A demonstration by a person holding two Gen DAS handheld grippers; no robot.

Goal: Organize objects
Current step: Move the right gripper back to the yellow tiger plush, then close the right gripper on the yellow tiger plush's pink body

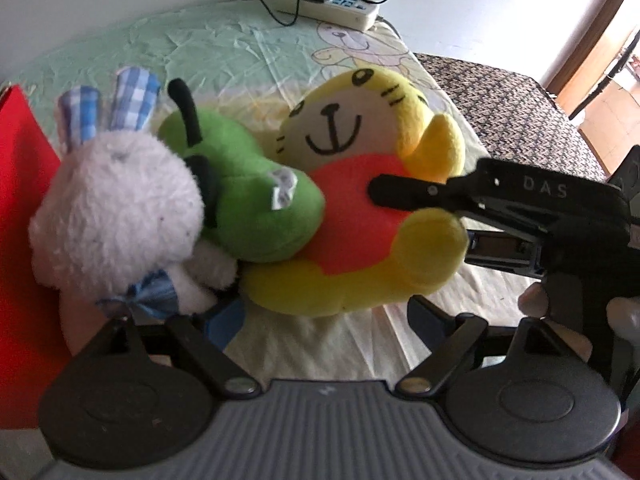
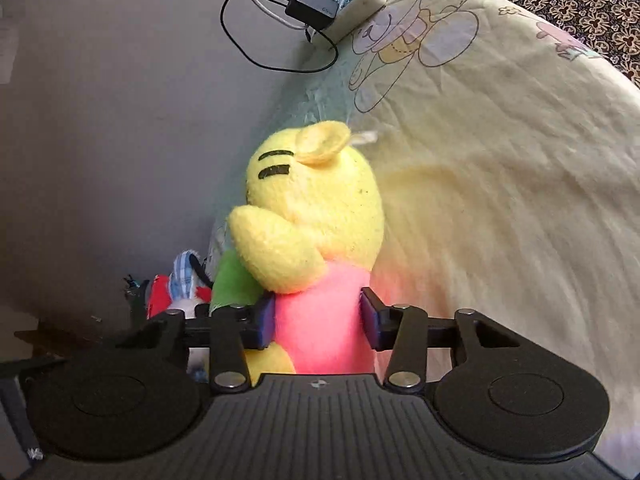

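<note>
Three plush toys lie together on the bed sheet [image 1: 224, 52]: a white bunny [image 1: 116, 216] with blue checked ears, a green plush [image 1: 256, 200] with a black stem, and a yellow cat plush [image 1: 360, 128] with a red belly. My right gripper [image 2: 318, 322] is shut on the yellow cat plush [image 2: 316, 200], both blue pads pressing its pink-red belly. From the left wrist view the right gripper [image 1: 396, 204] reaches in from the right onto that belly. My left gripper [image 1: 324, 318] stands open and wide; the toy's lower end lies between its pads, unsqueezed.
A red box or bag [image 1: 24, 200] stands left of the bunny. A white power strip [image 1: 332, 2] with a black charger and cables lies at the far edge by the wall. Dark patterned fabric [image 1: 500, 96] covers the bed's right part. A person's fingers [image 1: 532, 300] hold the right gripper.
</note>
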